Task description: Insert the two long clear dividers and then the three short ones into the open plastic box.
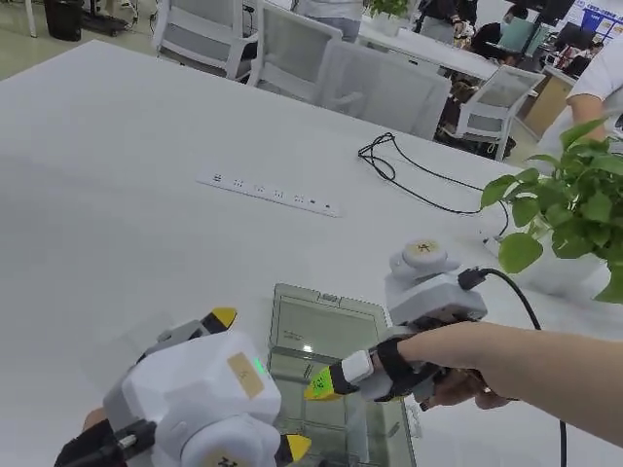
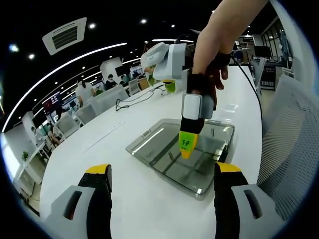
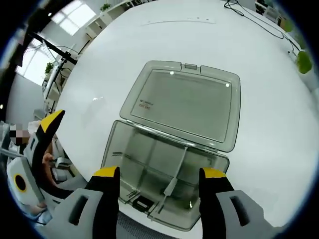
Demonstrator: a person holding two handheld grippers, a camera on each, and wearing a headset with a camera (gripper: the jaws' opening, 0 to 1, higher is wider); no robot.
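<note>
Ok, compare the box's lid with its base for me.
The lid is shallow and bare inside; the base is deeper and holds clear dividers. The lid carries a small label; I see none on the base. Both are smoky clear plastic, hinged together, lying open on the white table.
</note>
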